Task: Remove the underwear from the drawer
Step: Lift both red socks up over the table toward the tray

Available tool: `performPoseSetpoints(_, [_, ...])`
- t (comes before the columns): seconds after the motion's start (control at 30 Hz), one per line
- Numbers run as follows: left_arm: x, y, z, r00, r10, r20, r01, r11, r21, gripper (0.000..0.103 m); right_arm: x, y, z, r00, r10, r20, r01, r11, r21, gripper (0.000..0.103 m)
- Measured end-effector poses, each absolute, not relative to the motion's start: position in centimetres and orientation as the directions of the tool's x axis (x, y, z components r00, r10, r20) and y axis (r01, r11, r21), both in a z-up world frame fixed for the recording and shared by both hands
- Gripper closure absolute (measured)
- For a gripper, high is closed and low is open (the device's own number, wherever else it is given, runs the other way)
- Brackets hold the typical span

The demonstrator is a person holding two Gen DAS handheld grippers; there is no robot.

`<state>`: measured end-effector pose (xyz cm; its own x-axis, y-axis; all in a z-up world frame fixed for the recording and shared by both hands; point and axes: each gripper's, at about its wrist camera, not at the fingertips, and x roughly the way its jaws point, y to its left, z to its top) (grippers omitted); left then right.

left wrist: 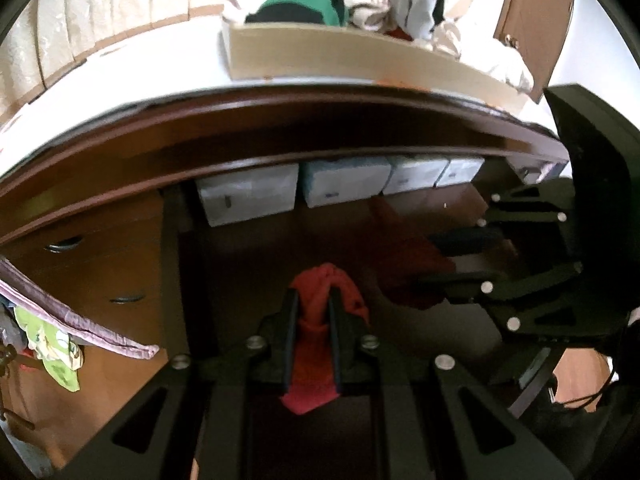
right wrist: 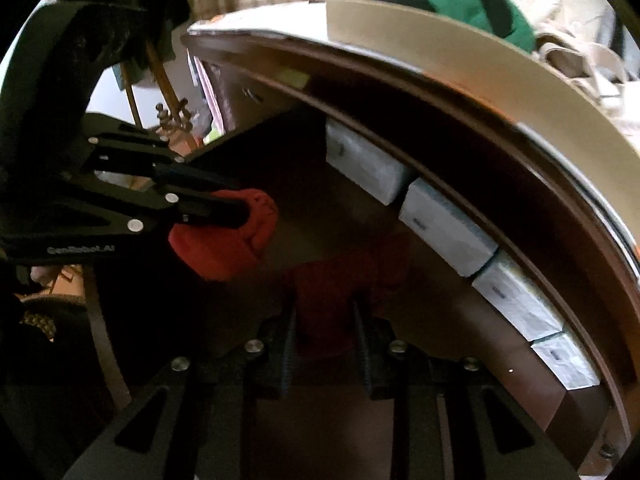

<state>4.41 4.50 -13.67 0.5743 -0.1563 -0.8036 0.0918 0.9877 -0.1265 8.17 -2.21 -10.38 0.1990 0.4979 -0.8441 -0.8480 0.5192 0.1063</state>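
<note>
The dark wooden drawer point(left wrist: 240, 264) stands open below me. My left gripper point(left wrist: 313, 293) is shut on a bunched bright red pair of underwear point(left wrist: 348, 296), which hangs down between its fingers. In the right wrist view that same gripper point(right wrist: 246, 210) comes in from the left with the bright red underwear point(right wrist: 224, 248) clamped at its tips. My right gripper point(right wrist: 325, 314) has its jaws drawn in on a darker red pair of underwear point(right wrist: 332, 280), pads pressing the fabric just above the drawer floor point(right wrist: 320, 204). From the left wrist, the right gripper point(left wrist: 432, 260) and its dark red piece point(left wrist: 404, 276) are at the right.
Several pale grey boxes point(left wrist: 248, 198) point(right wrist: 444, 232) line the drawer's back. A cardboard box point(left wrist: 340, 56) with a green garment point(left wrist: 304, 4) sits on the dresser top. Lower drawer handles point(left wrist: 64, 245) and hanging cloth point(left wrist: 60, 344) are at the left. A person's arm point(left wrist: 580, 376) shows bottom right.
</note>
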Motion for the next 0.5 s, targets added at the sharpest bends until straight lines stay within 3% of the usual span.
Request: performPoseSetpoints(0.5, [4.1,3.3,-13.4,0.666,-0.079,-0.742,0.036,0.997,-0.073,0.092,7.4,-5.2,-7.1,0.346,0.609,-0.713,-0.803,0.585,0.11,0.076])
